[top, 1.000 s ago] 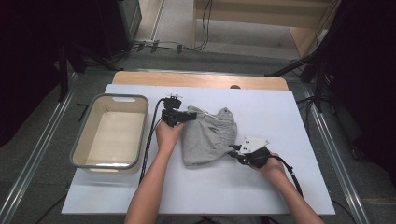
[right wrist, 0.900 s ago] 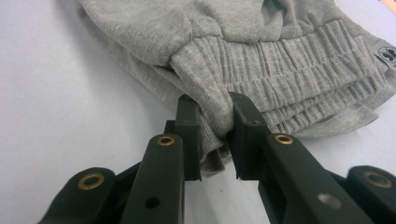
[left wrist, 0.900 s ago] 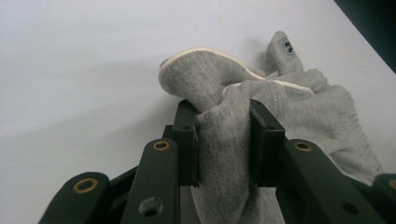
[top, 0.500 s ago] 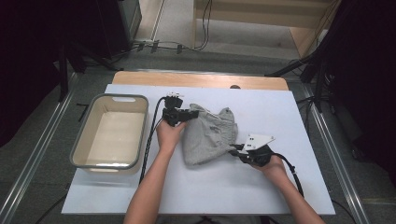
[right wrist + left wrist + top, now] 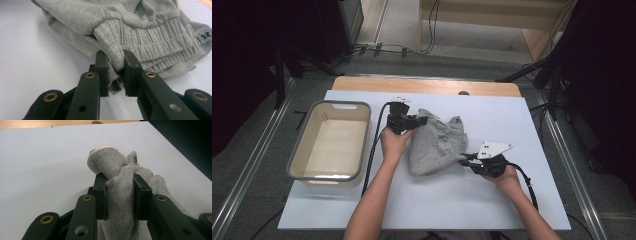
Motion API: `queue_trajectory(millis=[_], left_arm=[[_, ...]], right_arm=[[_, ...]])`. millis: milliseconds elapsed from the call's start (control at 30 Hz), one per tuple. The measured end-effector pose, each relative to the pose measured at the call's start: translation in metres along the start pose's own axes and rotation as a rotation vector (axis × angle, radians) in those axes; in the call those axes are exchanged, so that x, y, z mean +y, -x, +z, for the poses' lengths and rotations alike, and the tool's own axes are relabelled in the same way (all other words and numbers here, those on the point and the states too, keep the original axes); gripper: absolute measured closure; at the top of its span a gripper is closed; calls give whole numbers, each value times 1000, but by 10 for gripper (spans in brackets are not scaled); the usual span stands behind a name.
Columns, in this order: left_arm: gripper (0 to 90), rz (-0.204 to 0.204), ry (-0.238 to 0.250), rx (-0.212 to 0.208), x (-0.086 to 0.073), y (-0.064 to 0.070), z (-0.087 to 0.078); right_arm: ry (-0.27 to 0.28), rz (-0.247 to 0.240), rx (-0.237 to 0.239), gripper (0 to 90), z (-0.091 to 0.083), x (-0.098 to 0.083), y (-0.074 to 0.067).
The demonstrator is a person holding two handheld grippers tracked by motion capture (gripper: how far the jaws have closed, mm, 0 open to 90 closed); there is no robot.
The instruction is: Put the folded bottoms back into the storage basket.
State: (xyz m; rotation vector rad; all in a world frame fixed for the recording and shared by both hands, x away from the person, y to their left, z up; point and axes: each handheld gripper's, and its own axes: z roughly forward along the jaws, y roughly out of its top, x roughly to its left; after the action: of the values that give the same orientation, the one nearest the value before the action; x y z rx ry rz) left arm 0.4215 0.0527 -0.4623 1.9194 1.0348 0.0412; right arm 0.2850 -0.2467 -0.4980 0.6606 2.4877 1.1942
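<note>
Left gripper and right gripper both clamped on grey garment; thin bite on ribbed hem could slip under tension.

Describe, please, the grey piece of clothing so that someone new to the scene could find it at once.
On the white table top, right of the empty beige basin, lies the crumpled grey garment, the lone soft thing there. The left tool pinches its far edge and the right tool its ribbed near edge; a small butterfly label is sewn at one corner.
</note>
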Motion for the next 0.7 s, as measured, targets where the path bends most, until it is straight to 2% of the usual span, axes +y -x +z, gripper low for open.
queue_trajectory(millis=[200,533,700], left_arm=[[695,19,14,-6,2,6,-3],[701,28,31,-28,5,11,-8],[701,53,44,-43,12,21,-12]], right_arm=[[11,9,12,750,-5,1,0],[36,16,16,753,-14,4,-1],[65,27,24,756,-21,6,1]])
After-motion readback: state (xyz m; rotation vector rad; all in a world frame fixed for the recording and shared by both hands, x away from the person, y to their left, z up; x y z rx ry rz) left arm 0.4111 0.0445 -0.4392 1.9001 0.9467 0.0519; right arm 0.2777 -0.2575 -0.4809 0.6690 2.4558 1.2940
